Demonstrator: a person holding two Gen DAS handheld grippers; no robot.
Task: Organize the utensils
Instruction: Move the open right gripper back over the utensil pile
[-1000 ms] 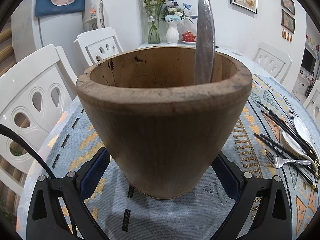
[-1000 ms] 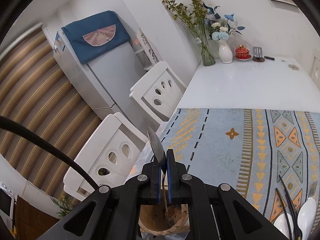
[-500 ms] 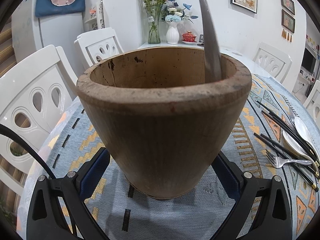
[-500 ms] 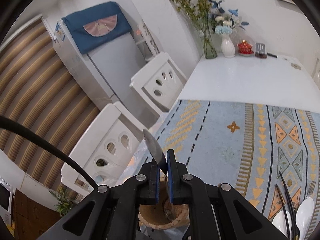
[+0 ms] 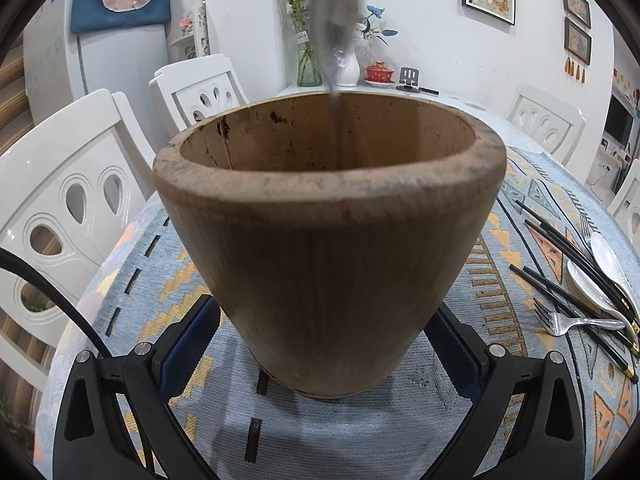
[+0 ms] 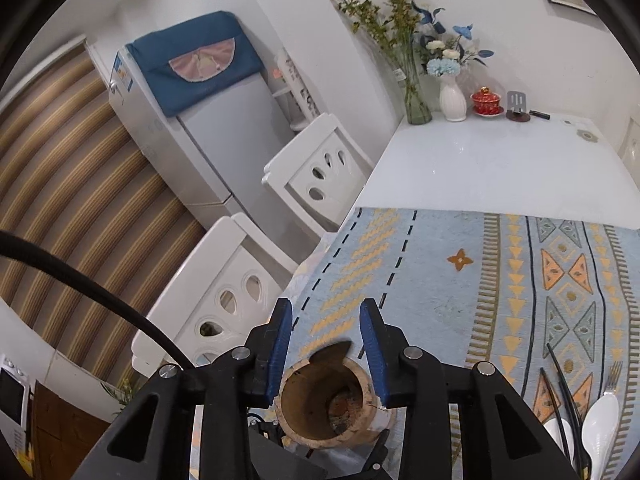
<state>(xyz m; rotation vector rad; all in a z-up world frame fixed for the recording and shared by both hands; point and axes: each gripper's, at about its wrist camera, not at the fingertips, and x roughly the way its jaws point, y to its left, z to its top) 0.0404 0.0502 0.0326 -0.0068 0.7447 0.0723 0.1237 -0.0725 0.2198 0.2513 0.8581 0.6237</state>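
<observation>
1. Spoon (image 5: 335, 28) is the task item in play: motion-blurred, bowl end up, handle down inside the wooden holder (image 5: 328, 240); from the right wrist view only a dark sliver of it shows at the holder's far rim.
2. Left gripper (image 5: 320, 344) nearest: blue pads sit on either side of the holder's base, spread wide. Cannot tell if the pads actually press the wood; looks like a loose brace, jaws have just been easing wider.
3. Right gripper (image 6: 326, 344) hovers above the holder mouth, jaws have just been opening; now apart with nothing pinched, spoon free between and below them.
4. Holder stands upright on the patterned tablecloth (image 5: 360, 420), near the table's left edge, white chairs (image 5: 68, 216) just past that edge.
5. Remaining utensils (image 5: 588, 280) lie toward the right edge of the cloth: black chopsticks, 1 fork, 2 white spoons, partly overlapping, well apart from the holder.
6. Far end: bare white tabletop with vases, flowers and a red lidded cup at the back edge by the wall.
7. Step in hand, my read: release of 1 spoon into the holder.
8. Next move likely calls for lifting the right gripper clear of the rim, swinging to the right-edge pile, and singling out 1 piece from the overlap, while the left keeps the holder steady.
</observation>
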